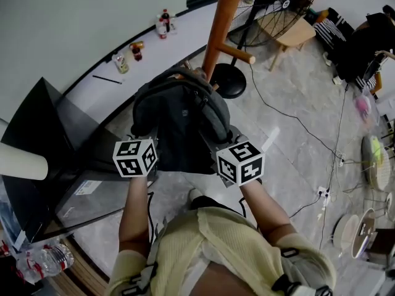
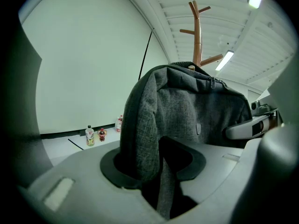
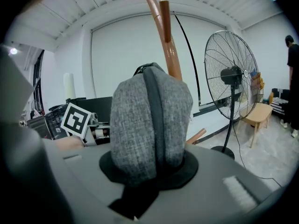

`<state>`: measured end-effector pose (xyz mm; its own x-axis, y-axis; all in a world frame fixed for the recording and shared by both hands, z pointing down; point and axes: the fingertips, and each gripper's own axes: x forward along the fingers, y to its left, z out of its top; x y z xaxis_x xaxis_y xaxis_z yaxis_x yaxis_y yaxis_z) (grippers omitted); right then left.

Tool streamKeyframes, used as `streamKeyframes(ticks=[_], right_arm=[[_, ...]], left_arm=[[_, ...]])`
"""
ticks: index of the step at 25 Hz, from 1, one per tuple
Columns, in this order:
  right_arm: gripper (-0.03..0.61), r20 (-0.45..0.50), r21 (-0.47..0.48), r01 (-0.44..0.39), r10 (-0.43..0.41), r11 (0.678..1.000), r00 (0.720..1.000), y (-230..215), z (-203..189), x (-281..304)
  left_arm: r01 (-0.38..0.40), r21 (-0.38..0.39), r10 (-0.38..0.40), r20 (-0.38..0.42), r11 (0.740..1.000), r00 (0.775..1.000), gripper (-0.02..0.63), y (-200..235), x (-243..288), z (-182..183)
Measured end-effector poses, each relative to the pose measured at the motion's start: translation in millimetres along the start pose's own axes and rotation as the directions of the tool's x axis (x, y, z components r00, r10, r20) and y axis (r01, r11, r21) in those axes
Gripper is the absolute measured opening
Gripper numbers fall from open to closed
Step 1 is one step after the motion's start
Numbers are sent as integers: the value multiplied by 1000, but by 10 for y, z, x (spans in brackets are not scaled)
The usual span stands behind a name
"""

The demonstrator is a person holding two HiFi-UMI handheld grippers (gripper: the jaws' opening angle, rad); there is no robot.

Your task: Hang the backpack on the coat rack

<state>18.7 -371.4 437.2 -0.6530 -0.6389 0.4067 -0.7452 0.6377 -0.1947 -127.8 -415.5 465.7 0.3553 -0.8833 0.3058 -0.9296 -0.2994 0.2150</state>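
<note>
Jaws of left gripper (image 2: 159, 171) and right gripper (image 3: 149, 171) pinch backpack (image 1: 179, 122) sides; coat rack (image 1: 222, 23) just behind it (pegs higher up).

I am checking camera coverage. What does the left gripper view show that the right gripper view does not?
Only the left gripper view shows the bottles. Only the right gripper view shows the standing fan, the wooden chair and a person at the far right. Both show the grey backpack held between the jaws, with the wooden coat rack behind it.
</note>
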Motion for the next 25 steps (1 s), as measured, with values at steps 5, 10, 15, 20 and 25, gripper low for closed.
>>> streamKeyframes(ticks=[5, 10, 15, 20, 25], right_arm=[[106, 21, -16, 13, -13, 1000, 1000, -59, -19, 51], [109, 45, -36, 29, -27, 999, 999, -117, -39, 92], [114, 63, -53, 40, -36, 998, 997, -176, -62, 135], [124, 64, -52, 41, -37, 998, 997, -205, -75, 165], [141, 64, -50, 38, -35, 998, 997, -211, -85, 190]], left_arm=[[24, 17, -24, 30, 1000, 999, 164, 49, 80, 7], [49, 54, -54, 81, 997, 995, 173, 73, 156, 21], [66, 78, -74, 110, 995, 991, 181, 106, 219, 20], [84, 88, -93, 112, 993, 989, 199, 156, 268, 27], [48, 92, -59, 119, 995, 991, 256, 266, 293, 64]])
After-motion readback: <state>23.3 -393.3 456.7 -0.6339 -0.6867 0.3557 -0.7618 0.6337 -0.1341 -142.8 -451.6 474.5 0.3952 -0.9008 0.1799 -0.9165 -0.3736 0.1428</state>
